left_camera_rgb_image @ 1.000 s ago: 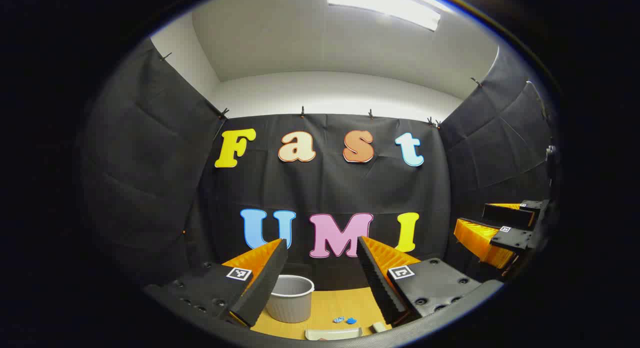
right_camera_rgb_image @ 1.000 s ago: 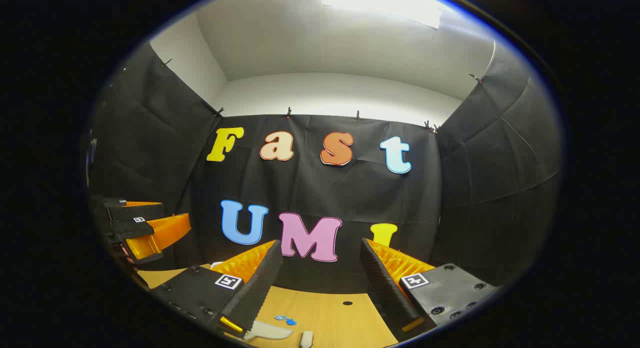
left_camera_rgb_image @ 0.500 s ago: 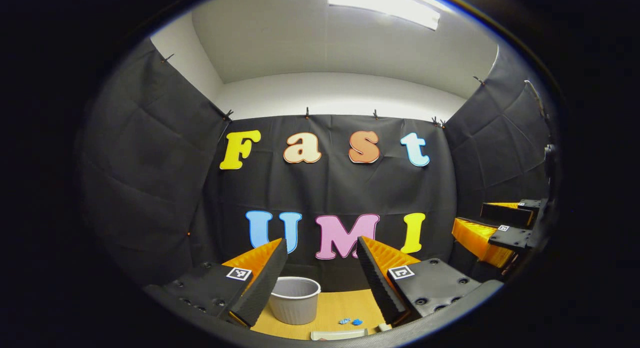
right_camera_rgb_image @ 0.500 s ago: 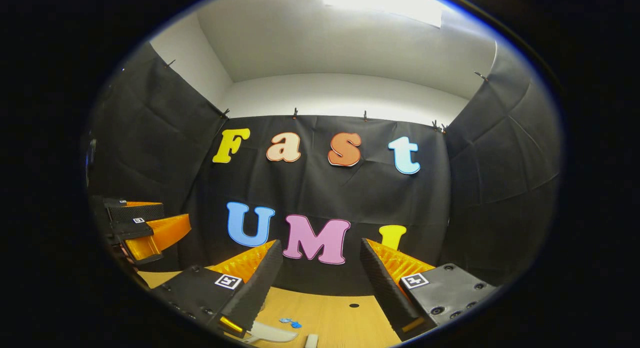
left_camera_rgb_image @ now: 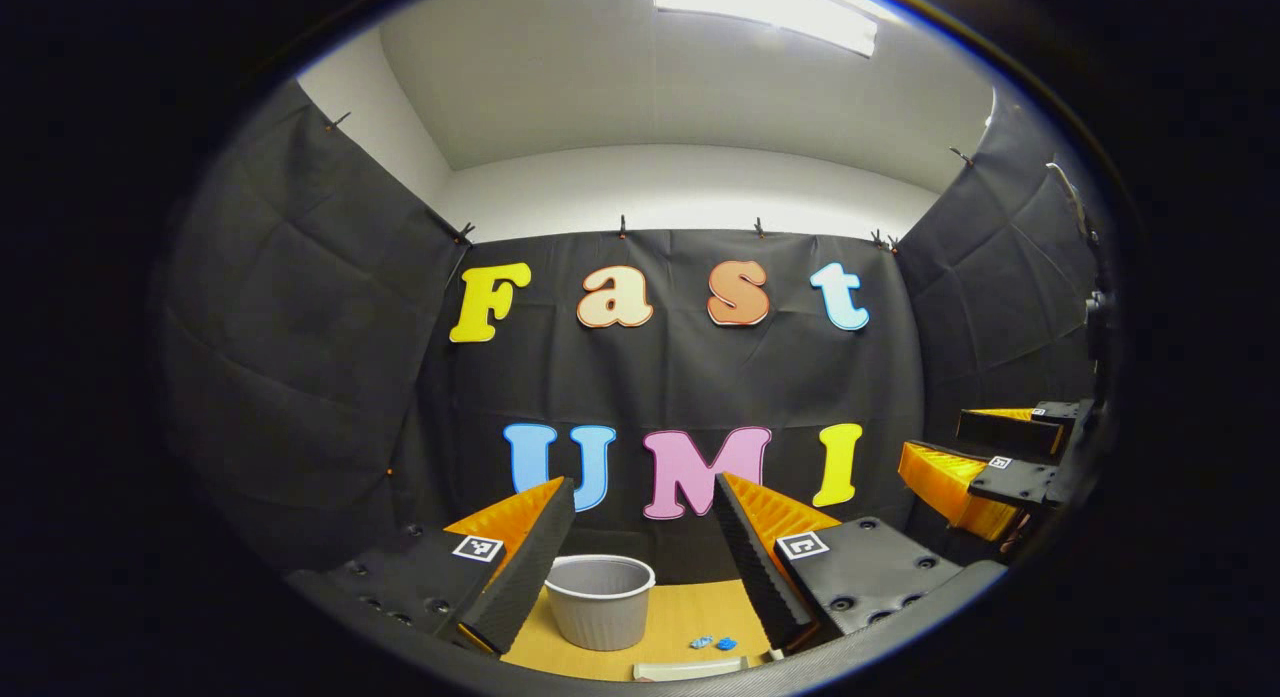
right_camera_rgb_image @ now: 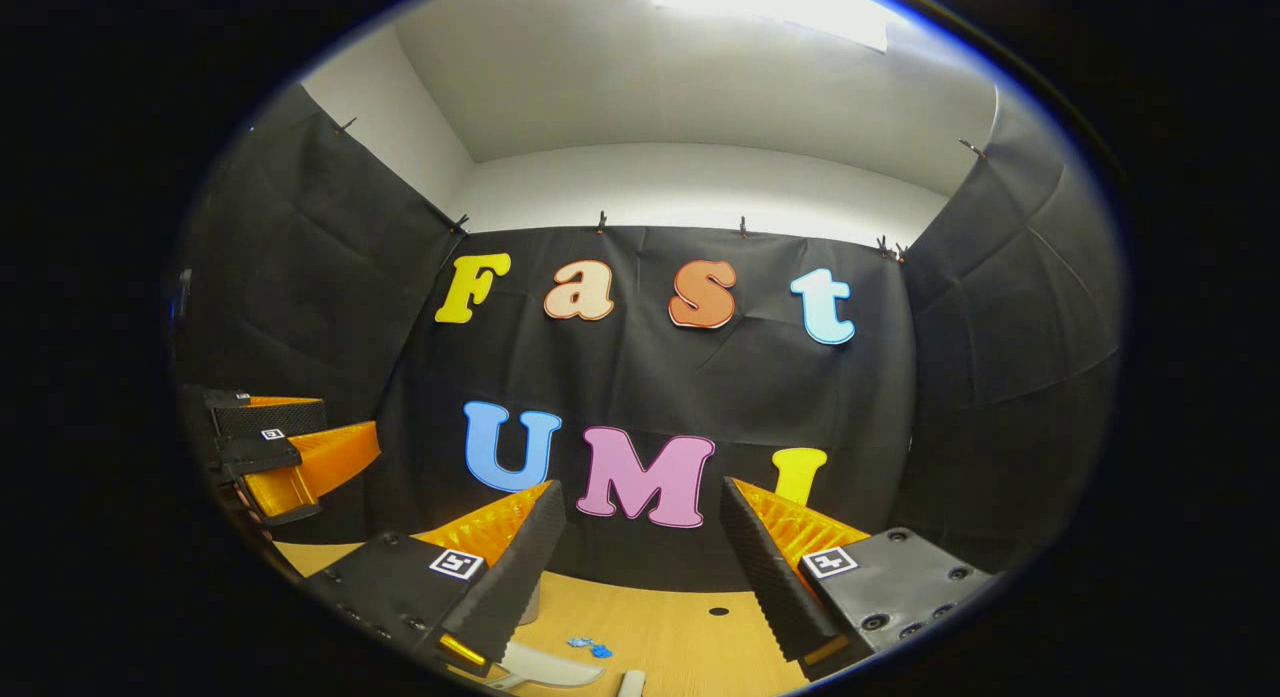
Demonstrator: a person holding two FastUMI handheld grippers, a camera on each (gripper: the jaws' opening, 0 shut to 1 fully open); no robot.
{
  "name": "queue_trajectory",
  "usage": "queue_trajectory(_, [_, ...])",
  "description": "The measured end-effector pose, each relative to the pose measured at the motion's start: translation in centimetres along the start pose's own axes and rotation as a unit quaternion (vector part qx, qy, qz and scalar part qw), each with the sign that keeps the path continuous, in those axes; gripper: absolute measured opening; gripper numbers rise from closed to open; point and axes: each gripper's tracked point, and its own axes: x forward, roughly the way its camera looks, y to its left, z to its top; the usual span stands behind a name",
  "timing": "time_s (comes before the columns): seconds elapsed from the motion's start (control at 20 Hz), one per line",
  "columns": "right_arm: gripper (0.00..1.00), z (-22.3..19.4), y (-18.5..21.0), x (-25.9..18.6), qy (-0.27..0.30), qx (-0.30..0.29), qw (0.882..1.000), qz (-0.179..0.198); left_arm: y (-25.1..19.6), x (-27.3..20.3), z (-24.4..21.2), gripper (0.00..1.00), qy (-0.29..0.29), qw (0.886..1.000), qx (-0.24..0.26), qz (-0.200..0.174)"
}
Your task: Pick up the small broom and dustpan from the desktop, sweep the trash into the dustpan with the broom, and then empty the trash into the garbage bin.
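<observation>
A: What does your left gripper view show?

B: Your left tongs (left_camera_rgb_image: 640, 562) are held wide apart with nothing between them, raised above a light wooden worktop (left_camera_rgb_image: 690, 609). On that worktop, framed between the two fingers, stands a pale ribbed garbage bin (left_camera_rgb_image: 600, 601), upright and open at the top. To its right lie a few small blue scraps of trash (left_camera_rgb_image: 714, 642). Nearer you, at the bottom edge, a pale flat piece pokes into sight; you cannot tell from here whether it is the dustpan or the broom. At the far right your right tongs (left_camera_rgb_image: 985, 455) hang in the air, fingers also apart.

A: And the room?

B: Black cloth walls (left_camera_rgb_image: 300, 357) close the booth on three sides, pinned up with small clips. Above them is a white wall and ceiling with a bright light panel (left_camera_rgb_image: 765, 2).

A: Now the right gripper view?

B: Your right tongs (right_camera_rgb_image: 640, 562) gape wide and grip nothing. Below them runs the same wooden worktop (right_camera_rgb_image: 680, 627), with a small dark hole (right_camera_rgb_image: 718, 611) in it. The blue trash (right_camera_rgb_image: 590, 645) lies near the left finger. Beside it, at the bottom edge, is a pale curved piece (right_camera_rgb_image: 545, 665), probably the dustpan, partly hidden by that finger, and just to its right a small pale end (right_camera_rgb_image: 630, 683) you cannot identify. Your left tongs (right_camera_rgb_image: 290, 447) show at the far left, open and empty.
</observation>
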Motion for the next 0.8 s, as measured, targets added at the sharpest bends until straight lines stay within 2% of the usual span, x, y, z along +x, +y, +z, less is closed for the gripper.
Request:
queue_trajectory(0.2, [0.99,-0.3,0.3,-0.1,0.000,0.002,1.000,0.012,-0.7,0.0,-0.1,0.82,-0.001,1.000,-0.007,0.001])
queue_trajectory(0.35, [0.97,-0.5,-0.5,0.1,0.001,-0.004,1.000,0.015,-0.8,0.0,0.0,0.81,-0.002,1.000,-0.004,0.009])
queue_trajectory(0.8, [0.97,-0.9,-3.1,0.2,0.009,-0.003,1.000,-0.011,-3.4,1.7,-0.6,0.82,0.003,1.000,-0.011,-0.019])
